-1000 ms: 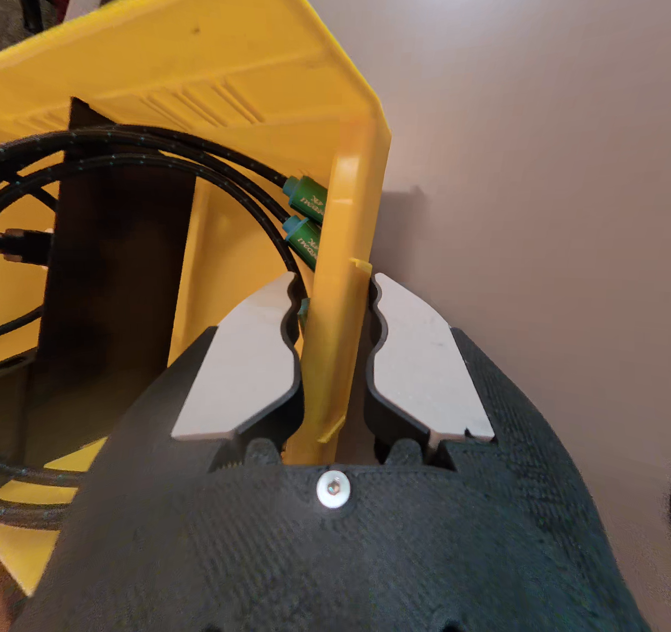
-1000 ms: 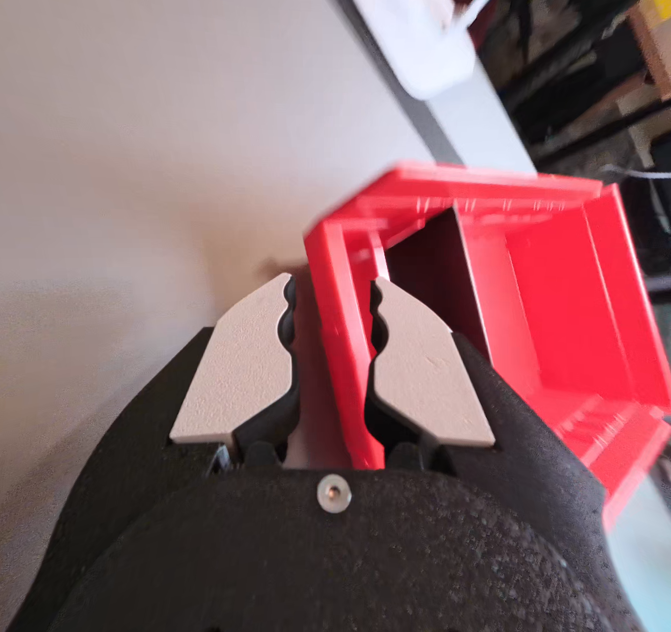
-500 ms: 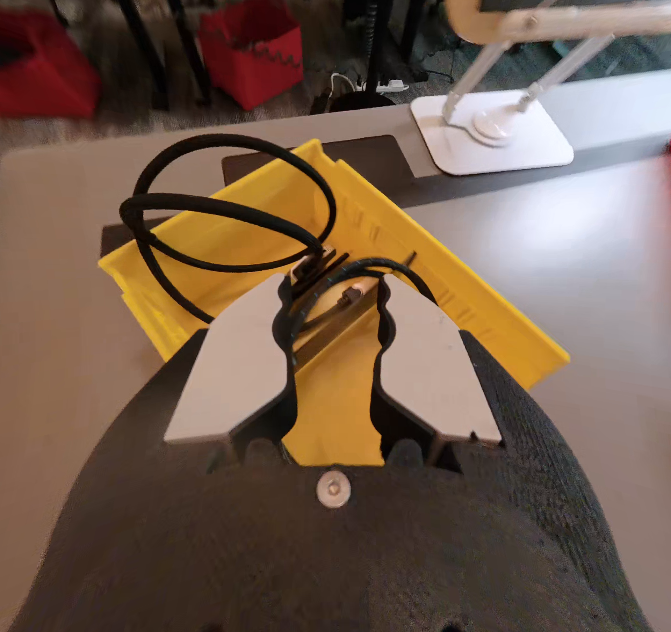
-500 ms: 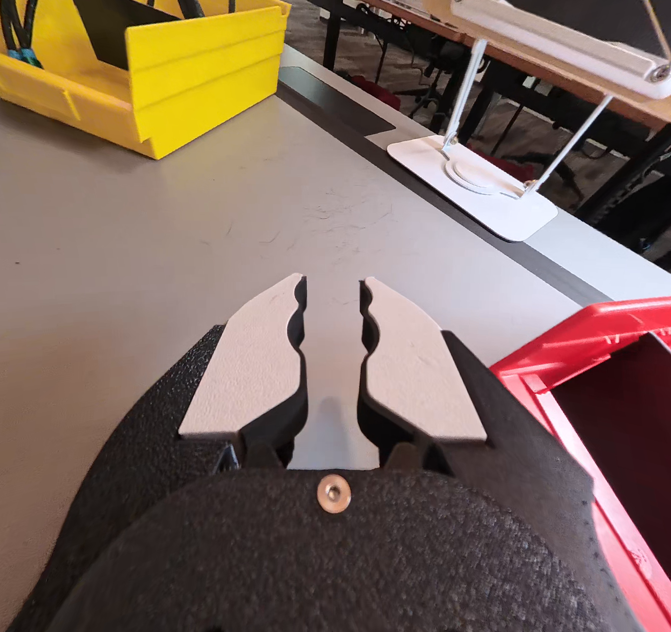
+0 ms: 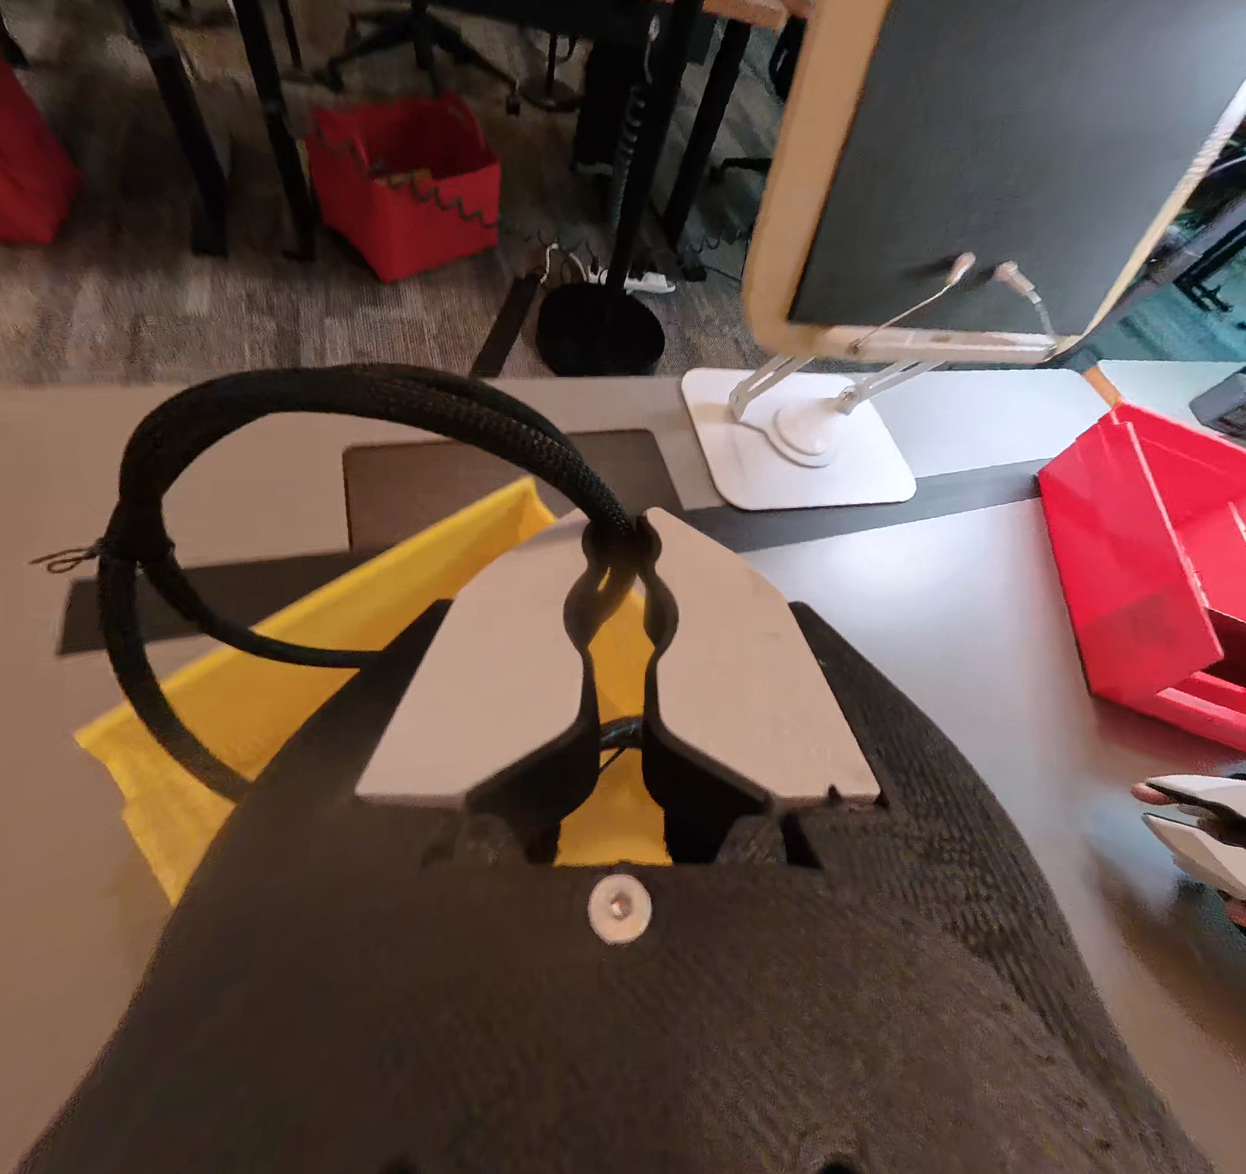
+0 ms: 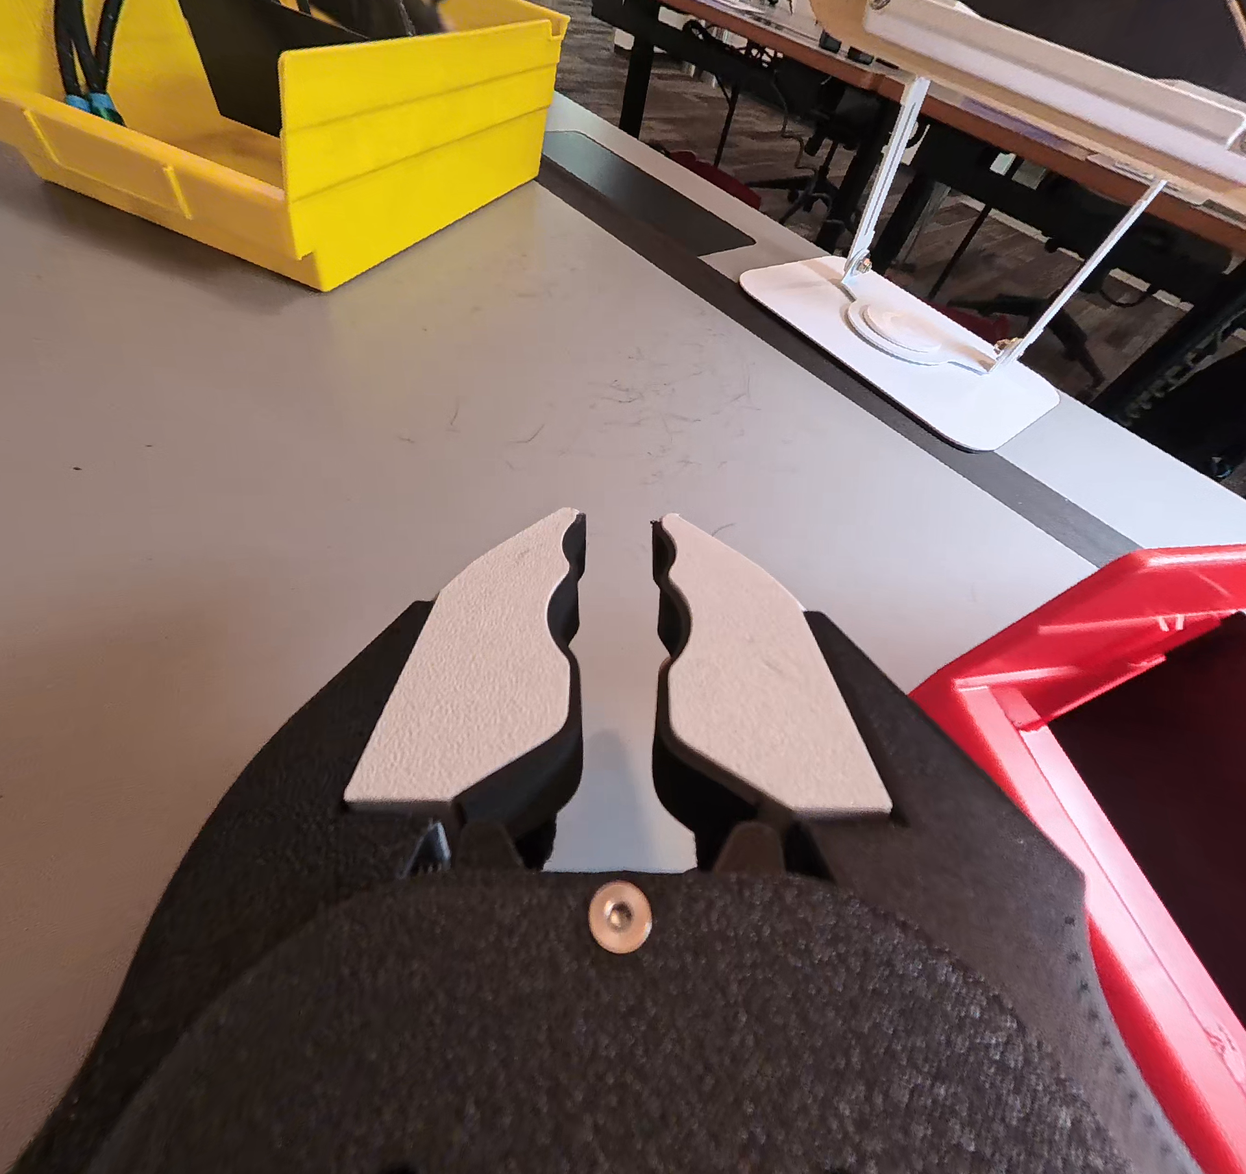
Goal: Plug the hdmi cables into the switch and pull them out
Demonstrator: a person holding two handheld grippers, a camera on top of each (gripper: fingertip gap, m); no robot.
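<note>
We see a black woven cloth cable (image 5: 472, 413) between our left jaws, a shiny yellow plastic bin (image 6: 418, 123) far ahead, and a smooth matt table (image 6: 337, 440) under our right jaws.

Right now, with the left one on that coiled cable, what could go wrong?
1. The left hand-held gripper pinches the tied black cable coil only at its tips; the grip may slip.
2. The coil hangs over the yellow bin; it could snag the rim.
3. The right hand-held gripper is open beside the red bin, giving no support.
</note>
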